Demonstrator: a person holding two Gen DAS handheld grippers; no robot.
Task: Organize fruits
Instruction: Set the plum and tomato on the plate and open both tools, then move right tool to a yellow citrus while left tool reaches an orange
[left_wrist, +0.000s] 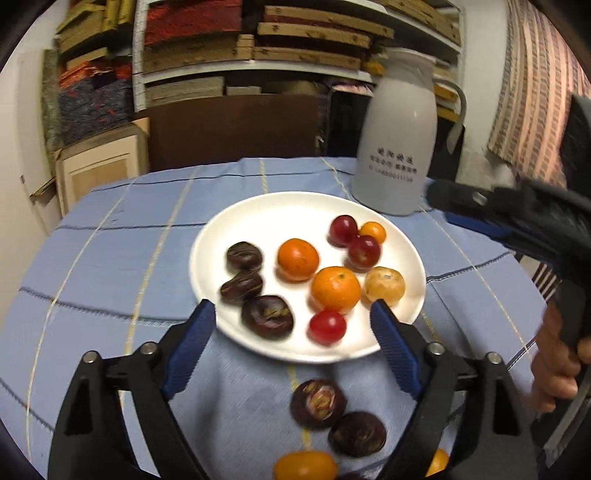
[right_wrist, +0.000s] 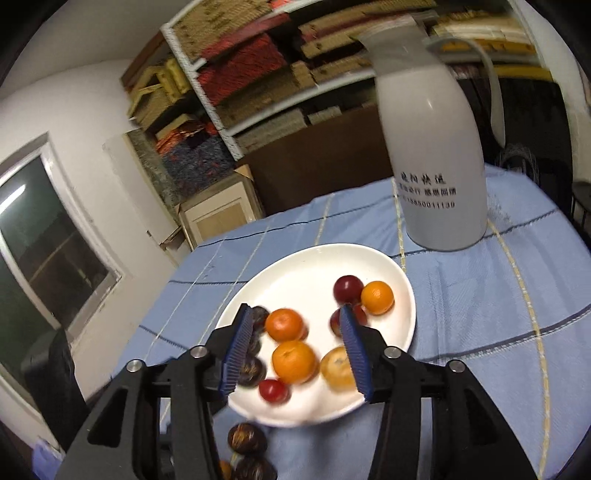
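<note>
Both grippers empty, fingers apart. Your left gripper (left_wrist: 291, 314) hovers at the near rim of the white plate (left_wrist: 258, 218); your right gripper (right_wrist: 295, 343) hangs over the plate's fruit. On the plate: oranges, small red fruits, dark brown ones grouped at its left. Off the plate, on the blue worktop (left_wrist: 110, 258) near you: two dark fruits (left_wrist: 317, 404), a small orange one (left_wrist: 304, 466), another orange partly hidden. A white jug (left_wrist: 395, 147) stands behind the plate. Likely step: gathering the strays. Next, lower the left fingers around the nearest dark fruit and close gently; it looks prone to roll.
</note>
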